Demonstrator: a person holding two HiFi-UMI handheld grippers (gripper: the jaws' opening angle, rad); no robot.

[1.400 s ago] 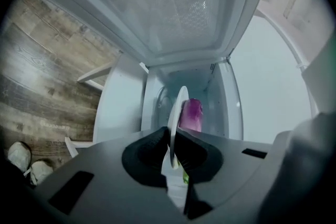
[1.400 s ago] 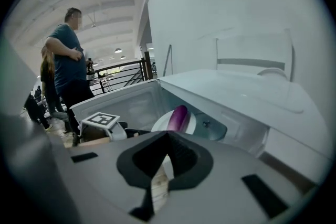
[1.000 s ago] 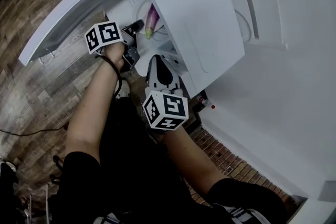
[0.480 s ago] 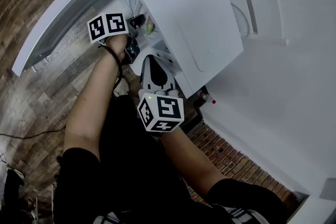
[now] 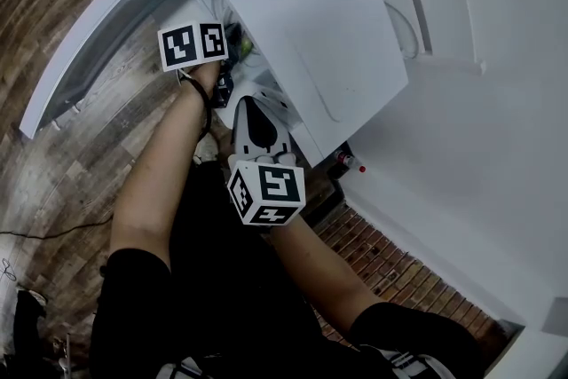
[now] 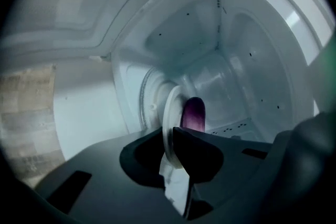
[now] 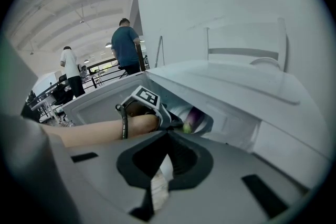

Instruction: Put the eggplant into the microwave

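The white microwave (image 5: 302, 13) stands with its door (image 5: 89, 31) swung open to the left. My left gripper (image 6: 172, 136) reaches into the cavity and is shut on the rim of a white plate (image 6: 169, 107), which stands tilted on edge in the left gripper view. The purple eggplant (image 6: 194, 113) lies on the plate just past the jaws. Its green stem end and purple body (image 7: 192, 119) also show in the right gripper view, beside the left gripper's marker cube (image 7: 144, 97). My right gripper (image 7: 167, 136) hangs just outside the opening, shut and holding nothing.
The microwave's top overhangs the left gripper (image 5: 222, 58) in the head view. A wooden floor (image 5: 53, 146) lies at the left and a brick-pattern strip (image 5: 382, 266) below. A small red-capped bottle (image 5: 348, 162) sits by the white unit (image 5: 461, 155). People (image 7: 126, 47) stand far off.
My left gripper has gone deeper into the microwave with the plate and rolled. The eggplant, plain in the head view a second ago, is now hidden under the top. The right gripper has kept still.
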